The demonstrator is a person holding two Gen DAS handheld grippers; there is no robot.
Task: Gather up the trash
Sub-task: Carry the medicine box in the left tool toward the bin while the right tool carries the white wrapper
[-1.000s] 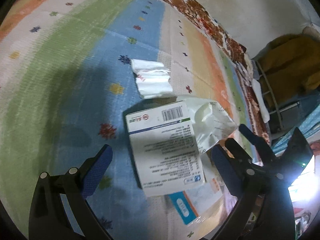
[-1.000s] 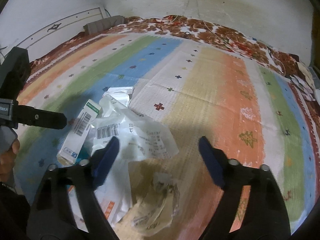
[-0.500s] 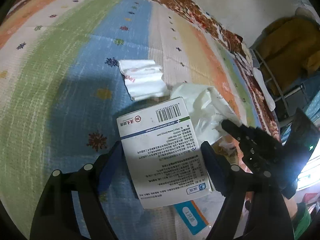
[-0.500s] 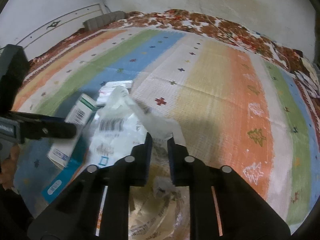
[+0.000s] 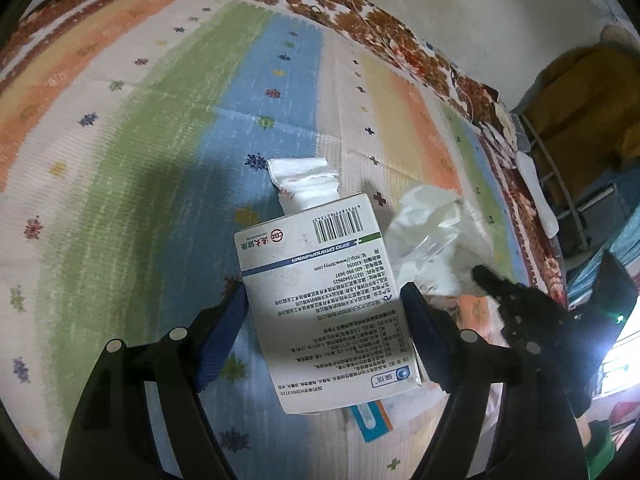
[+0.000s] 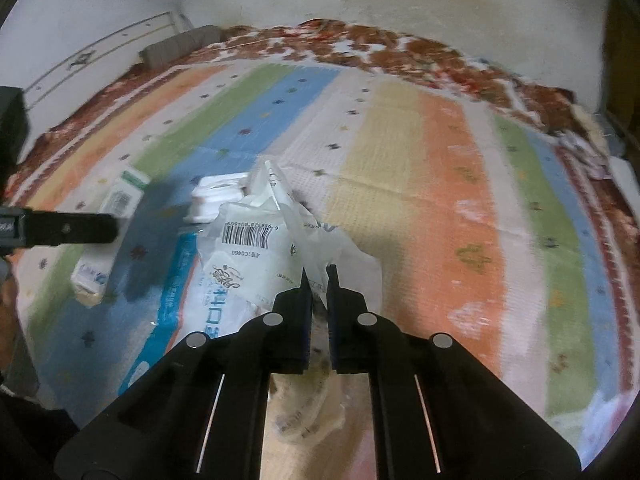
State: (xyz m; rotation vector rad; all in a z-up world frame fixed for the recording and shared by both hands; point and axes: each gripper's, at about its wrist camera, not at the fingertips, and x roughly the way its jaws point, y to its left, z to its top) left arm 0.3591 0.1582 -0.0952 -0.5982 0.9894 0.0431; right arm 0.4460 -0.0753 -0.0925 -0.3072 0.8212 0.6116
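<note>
My left gripper (image 5: 324,300) is shut on a white medicine box (image 5: 320,284) with a barcode, held above the striped mat. The box also shows in the right wrist view (image 6: 108,240), between the left gripper's black fingers (image 6: 68,230). My right gripper (image 6: 316,280) is shut on the edge of a clear plastic bag (image 6: 256,256) printed with a barcode. The bag (image 5: 432,236) is seen crumpled beside the box in the left wrist view. A crumpled white wrapper (image 5: 308,184) lies on the blue stripe beyond the box. A blue-and-white packet (image 5: 372,420) lies under the box.
A striped woven mat (image 6: 460,220) covers the floor, edged by a brown floral cloth (image 6: 360,44) against the white wall. A metal rack with yellow cloth (image 5: 580,128) stands to the right. A tan paper wrapper (image 6: 304,412) lies below my right gripper.
My left gripper closed on the medicine box and lifted it. My right gripper closed on the plastic bag's edge and pulled it up.
</note>
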